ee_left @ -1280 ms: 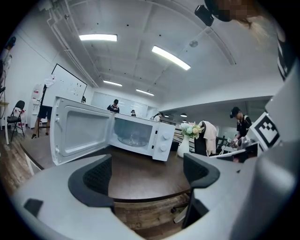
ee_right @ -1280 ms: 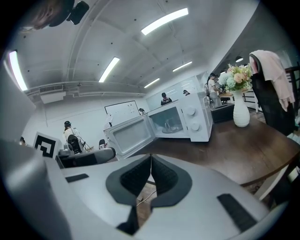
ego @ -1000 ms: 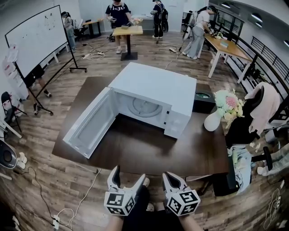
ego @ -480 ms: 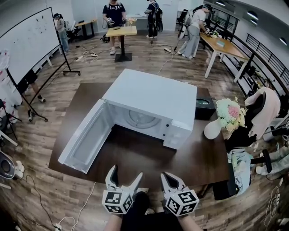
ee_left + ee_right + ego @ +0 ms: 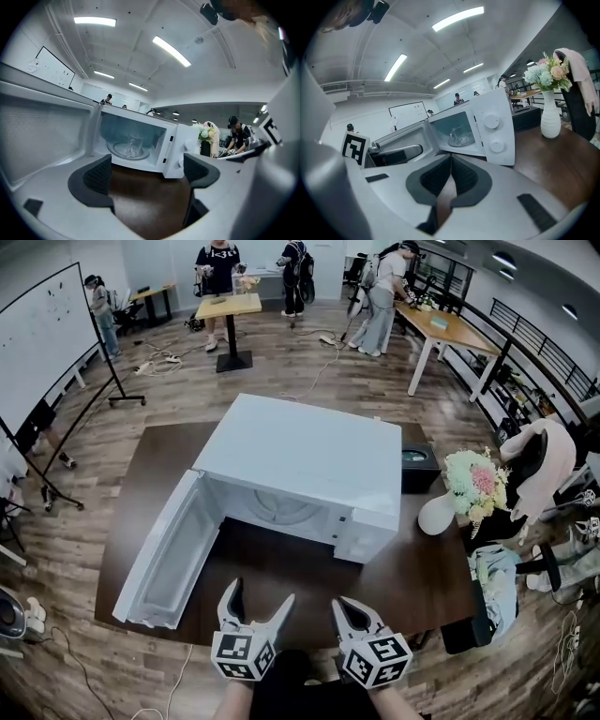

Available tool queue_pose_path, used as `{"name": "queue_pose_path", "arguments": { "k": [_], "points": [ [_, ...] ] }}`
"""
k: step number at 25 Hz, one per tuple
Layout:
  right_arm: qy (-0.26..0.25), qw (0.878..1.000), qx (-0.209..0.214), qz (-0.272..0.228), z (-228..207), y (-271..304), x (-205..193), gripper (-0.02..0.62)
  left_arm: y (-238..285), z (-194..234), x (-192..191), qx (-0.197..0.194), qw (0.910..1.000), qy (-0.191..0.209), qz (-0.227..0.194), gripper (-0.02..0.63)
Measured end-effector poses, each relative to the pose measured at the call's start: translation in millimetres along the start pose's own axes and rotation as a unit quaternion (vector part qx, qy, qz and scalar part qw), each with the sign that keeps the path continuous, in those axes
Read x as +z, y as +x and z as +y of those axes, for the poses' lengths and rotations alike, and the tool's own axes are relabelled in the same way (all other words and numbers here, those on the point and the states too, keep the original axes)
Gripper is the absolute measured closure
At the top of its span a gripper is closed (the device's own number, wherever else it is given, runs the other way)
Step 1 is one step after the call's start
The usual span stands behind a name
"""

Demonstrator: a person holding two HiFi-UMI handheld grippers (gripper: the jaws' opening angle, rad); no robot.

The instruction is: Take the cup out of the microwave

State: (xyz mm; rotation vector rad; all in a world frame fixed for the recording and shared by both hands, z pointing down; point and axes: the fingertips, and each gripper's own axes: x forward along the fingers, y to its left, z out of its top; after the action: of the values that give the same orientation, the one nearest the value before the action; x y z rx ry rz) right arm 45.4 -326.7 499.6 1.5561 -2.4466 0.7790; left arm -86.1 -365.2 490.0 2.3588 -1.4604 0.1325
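While clear glass cup [image 5: 135, 145] sits inside white microwave [image 5: 300, 456], left fingers [image 5: 98, 177] spread, right fingers [image 5: 435, 180] clenched.

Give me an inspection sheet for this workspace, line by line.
Surface: dark wooden table, bare in front of the microwave.
Job's things: white microwave, door swung open; clear cup standing on the turntable inside.
Clutter: white vase of flowers, black box, both right of the microwave.
Grippers: left gripper open, empty; right gripper shut, empty; both short of the table edge.
Cables: floor cables beyond the table.
Surroundings: whiteboard, people at far tables.
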Motion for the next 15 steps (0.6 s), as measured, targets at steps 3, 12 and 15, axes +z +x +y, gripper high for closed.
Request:
{"name": "queue_pose_path", "arguments": {
  "k": [3,12,15],
  "points": [
    [0.002,1.0,-0.006,0.0,-2,10,4,0.6,13,6,4,-0.007,1.0,0.002,0.004,0.149],
    [0.009,1.0,-0.016,0.008,-8,42,10,0.6,59,27,15,-0.029,0.9994,0.018,0.011,0.149],
    [0.01,1.0,-0.017,0.012,-11,49,12,0.6,79,30,21,-0.039,0.9989,0.024,0.009,0.149]
  ]
}}
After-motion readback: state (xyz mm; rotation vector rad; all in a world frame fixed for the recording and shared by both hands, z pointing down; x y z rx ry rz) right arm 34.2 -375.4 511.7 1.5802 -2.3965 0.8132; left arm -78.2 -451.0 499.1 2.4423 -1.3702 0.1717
